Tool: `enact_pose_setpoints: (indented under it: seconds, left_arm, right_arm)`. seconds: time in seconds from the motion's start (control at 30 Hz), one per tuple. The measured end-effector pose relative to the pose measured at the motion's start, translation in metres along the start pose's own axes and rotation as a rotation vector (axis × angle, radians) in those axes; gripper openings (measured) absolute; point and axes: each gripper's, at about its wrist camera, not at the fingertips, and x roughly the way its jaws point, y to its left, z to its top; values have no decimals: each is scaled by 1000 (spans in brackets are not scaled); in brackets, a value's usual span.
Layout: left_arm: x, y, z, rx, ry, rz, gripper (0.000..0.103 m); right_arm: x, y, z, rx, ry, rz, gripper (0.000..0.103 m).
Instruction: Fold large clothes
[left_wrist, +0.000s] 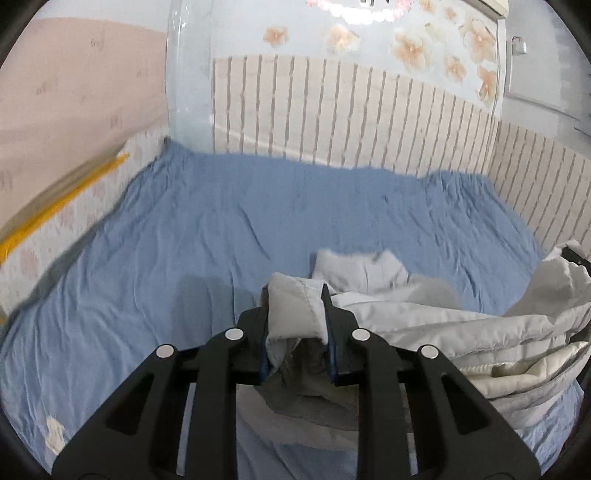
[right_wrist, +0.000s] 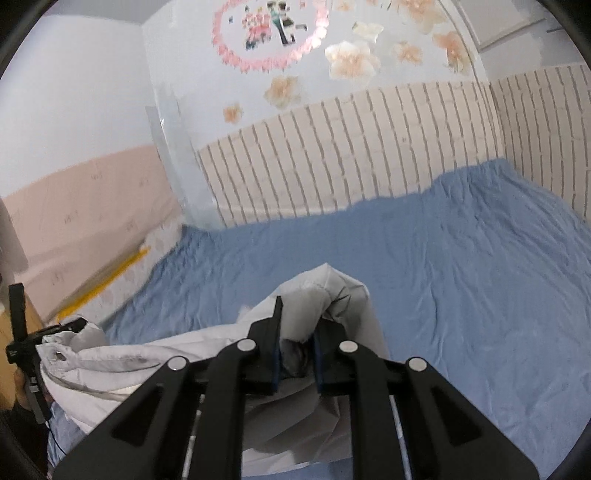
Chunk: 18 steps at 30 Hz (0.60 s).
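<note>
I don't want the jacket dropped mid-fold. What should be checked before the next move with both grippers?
1. Left gripper has fabric between its fingers: ok, a folded edge of the pale grey jacket is pinched.
2. Right gripper has fabric too: ok.
3. Blue bedsheet ahead free for laying down: ok, only wrinkles.
4. Jacket spread flat: not ok, bunched between the grippers.
5. Which jacket parts are held: cannot tell.

The garment (left_wrist: 424, 321) lies bunched on the bed (left_wrist: 184, 229), apparently near its front edge, with the panelled wall (left_wrist: 351, 110) behind the bed.
</note>
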Motion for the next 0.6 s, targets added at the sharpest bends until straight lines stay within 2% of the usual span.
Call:
enact_pose_setpoints:
  seconds: [0.13, 0.23, 0.47, 0.6]
  left_arm:
    - [-3, -1, 29, -14, -47, -10, 22]
    - [1, -2, 36, -6, -73, 5, 23]
    - [76, 0, 10, 23, 44, 55, 24]
    - [120, 2, 11, 28, 85, 81, 25]
  right_arm:
    - [-15, 5, 19, 27, -83, 15, 13]
    - [-13, 8, 22, -2, -103, -29, 13]
    - [62, -14, -7, -41, 26, -132, 13]
    - [100, -24, -11, -41, 77, -154, 13]
